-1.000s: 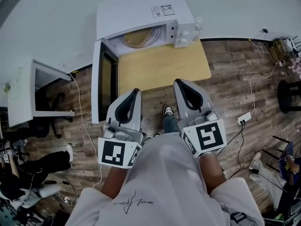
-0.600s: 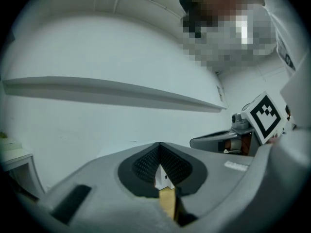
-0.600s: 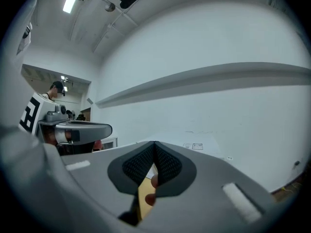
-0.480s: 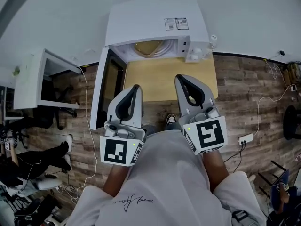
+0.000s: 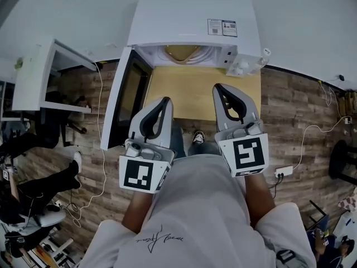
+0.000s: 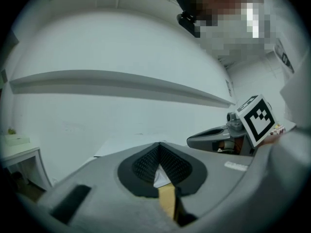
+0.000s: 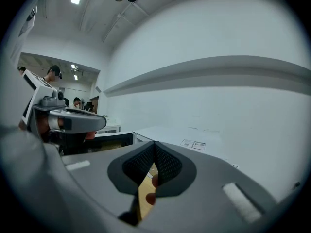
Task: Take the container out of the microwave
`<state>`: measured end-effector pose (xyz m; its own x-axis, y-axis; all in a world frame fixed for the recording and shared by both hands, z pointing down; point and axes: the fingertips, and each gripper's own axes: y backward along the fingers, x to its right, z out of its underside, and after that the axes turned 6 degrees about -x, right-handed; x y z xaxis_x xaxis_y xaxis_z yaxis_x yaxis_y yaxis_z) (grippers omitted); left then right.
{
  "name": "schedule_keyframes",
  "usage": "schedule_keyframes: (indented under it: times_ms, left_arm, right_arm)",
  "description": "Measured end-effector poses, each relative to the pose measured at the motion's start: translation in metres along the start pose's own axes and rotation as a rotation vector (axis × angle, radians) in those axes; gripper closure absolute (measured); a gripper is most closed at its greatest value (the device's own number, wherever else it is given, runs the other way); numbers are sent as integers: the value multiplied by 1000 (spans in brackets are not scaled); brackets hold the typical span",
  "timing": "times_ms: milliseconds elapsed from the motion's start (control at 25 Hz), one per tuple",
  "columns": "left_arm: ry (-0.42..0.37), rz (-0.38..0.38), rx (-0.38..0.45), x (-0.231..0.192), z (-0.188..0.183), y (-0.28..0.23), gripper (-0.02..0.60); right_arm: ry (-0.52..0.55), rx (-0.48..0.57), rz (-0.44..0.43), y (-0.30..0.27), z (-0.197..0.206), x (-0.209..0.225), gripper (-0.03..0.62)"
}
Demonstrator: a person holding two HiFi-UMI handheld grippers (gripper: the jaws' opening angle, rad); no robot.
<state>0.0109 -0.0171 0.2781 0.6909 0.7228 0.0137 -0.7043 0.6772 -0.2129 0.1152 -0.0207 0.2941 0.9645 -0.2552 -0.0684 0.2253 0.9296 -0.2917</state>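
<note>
The white microwave (image 5: pixel 189 18) stands at the back of a small wooden table (image 5: pixel 189 91), with its door (image 5: pixel 125 102) swung open to the left. Inside the cavity I see part of a pale, tan-tinted container (image 5: pixel 181 53); the rest is hidden under the microwave's top. My left gripper (image 5: pixel 165 100) hovers over the table's front left edge, shut and empty. Over the table's front right, my right gripper (image 5: pixel 219 86) is also shut with nothing in it. Both point toward the microwave and are well short of the opening. The left gripper (image 6: pixel 159 144) and the right gripper (image 7: pixel 154 143) each show pads meeting at the tip.
A white desk (image 5: pixel 33 77) stands to the left with dark chairs (image 5: pixel 39 197) near it. Cables and a power strip (image 5: pixel 283 171) lie on the wood floor at the right. The open door juts out beside my left gripper. The microwave's knobs (image 5: pixel 245 66) are at its right front.
Both grippers have moved forward toward the microwave, which now sits closer and more centred in the head view. Their jaws stayed shut.
</note>
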Motion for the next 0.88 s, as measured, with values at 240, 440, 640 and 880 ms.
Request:
schedule_keyframes:
  times_ms: [240, 440, 640, 880]
  left_arm:
    - [29, 0, -19, -6, 8, -9, 584]
    - [39, -6, -28, -12, 10, -10, 581]
    - [40, -23, -25, -22, 10, -12, 581]
    - [59, -46, -31, -31, 13, -7, 581]
  right_arm:
    - [60, -29, -4, -14, 5, 8, 580]
    - [79, -51, -3, -25, 7, 12, 579]
    - [121, -77, -19, -41, 9, 11, 580]
    - [169, -111, -46, -57, 15, 4, 579]
